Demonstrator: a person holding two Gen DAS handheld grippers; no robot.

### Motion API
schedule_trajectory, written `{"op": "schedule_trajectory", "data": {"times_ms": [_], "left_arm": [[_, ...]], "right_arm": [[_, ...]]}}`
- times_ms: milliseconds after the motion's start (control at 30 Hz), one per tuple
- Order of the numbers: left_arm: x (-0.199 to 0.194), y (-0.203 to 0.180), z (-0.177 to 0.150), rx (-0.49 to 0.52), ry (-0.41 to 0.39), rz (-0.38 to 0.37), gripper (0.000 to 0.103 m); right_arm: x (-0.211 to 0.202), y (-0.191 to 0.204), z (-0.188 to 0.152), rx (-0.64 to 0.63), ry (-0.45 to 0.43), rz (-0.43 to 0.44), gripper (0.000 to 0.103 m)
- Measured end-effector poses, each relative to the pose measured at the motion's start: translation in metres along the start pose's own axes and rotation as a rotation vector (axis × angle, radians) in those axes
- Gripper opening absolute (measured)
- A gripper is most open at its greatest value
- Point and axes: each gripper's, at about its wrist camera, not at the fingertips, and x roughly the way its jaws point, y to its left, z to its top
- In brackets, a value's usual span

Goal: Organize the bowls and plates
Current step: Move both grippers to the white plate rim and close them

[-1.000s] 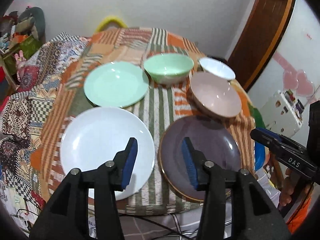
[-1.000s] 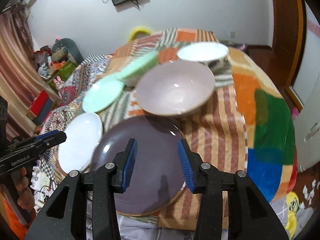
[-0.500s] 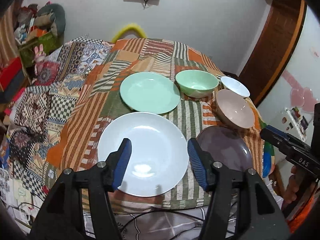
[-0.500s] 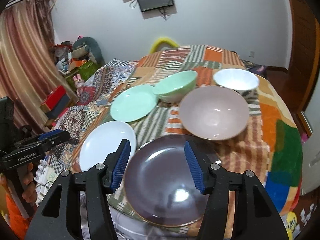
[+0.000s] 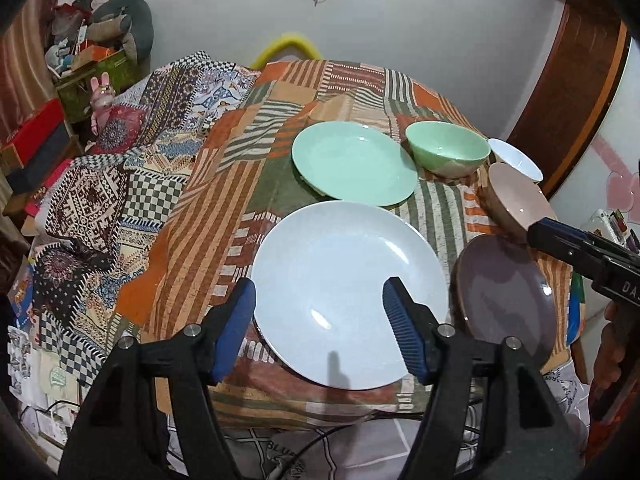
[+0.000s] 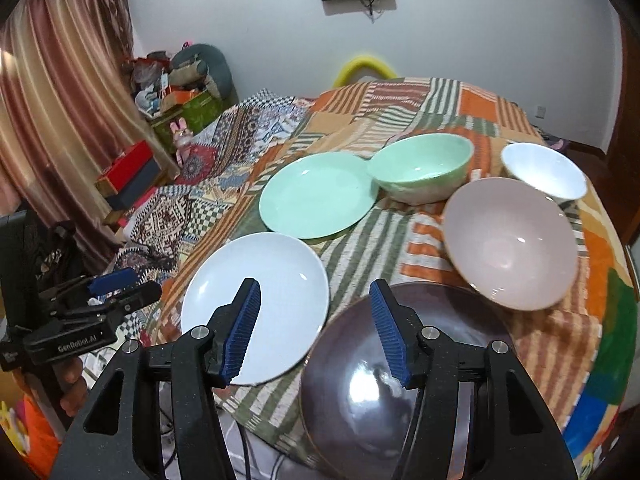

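Observation:
On the patchwork tablecloth, a white plate (image 5: 344, 248) lies at the front and a dark purple plate (image 5: 504, 296) to its right. Behind them are a green plate (image 5: 354, 168), a green bowl (image 5: 448, 152), a small white bowl (image 5: 516, 160) and a tilted pink bowl (image 5: 516, 200). My left gripper (image 5: 318, 292) hovers over the white plate's near half, jaws opening, nothing between them. My right gripper (image 6: 314, 292) stands open and empty above the gap between the white plate (image 6: 276, 272) and the purple plate (image 6: 452, 320).
The table's front edge (image 5: 304, 408) runs just under the grippers, with cables hanging below it. A patterned quilt (image 5: 100, 192) covers a lower surface at the left, with boxes and toys (image 5: 92, 64) behind. A wooden door frame (image 5: 568, 92) stands at the right.
Both grippers have drawn back from the dishes and their jaws have widened. The left one shifted from the gap between the white and purple plates to over the white plate.

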Motion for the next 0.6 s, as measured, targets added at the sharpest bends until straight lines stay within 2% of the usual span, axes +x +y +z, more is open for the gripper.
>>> {"op": "schedule_trajectory", "data": {"times_ms": [133, 267, 467, 600], "left_arm": [[0.016, 0.01, -0.003, -0.003, 0.017, 0.006, 0.066], [0.031, 0.025, -0.006, -0.054, 0.045, -0.035, 0.066], [0.053, 0.043, -0.01, -0.11, 0.08, -0.049, 0.066], [0.067, 0.053, -0.014, -0.151, 0.117, -0.074, 0.056]], "right_arm": [[0.017, 0.006, 0.002, -0.014, 0.031, -0.001, 0.053], [0.036, 0.008, 0.004, -0.023, 0.068, -0.006, 0.053], [0.063, 0.005, 0.006, -0.025, 0.136, -0.008, 0.053], [0.077, 0.002, 0.004, -0.026, 0.173, -0.016, 0.053]]}}
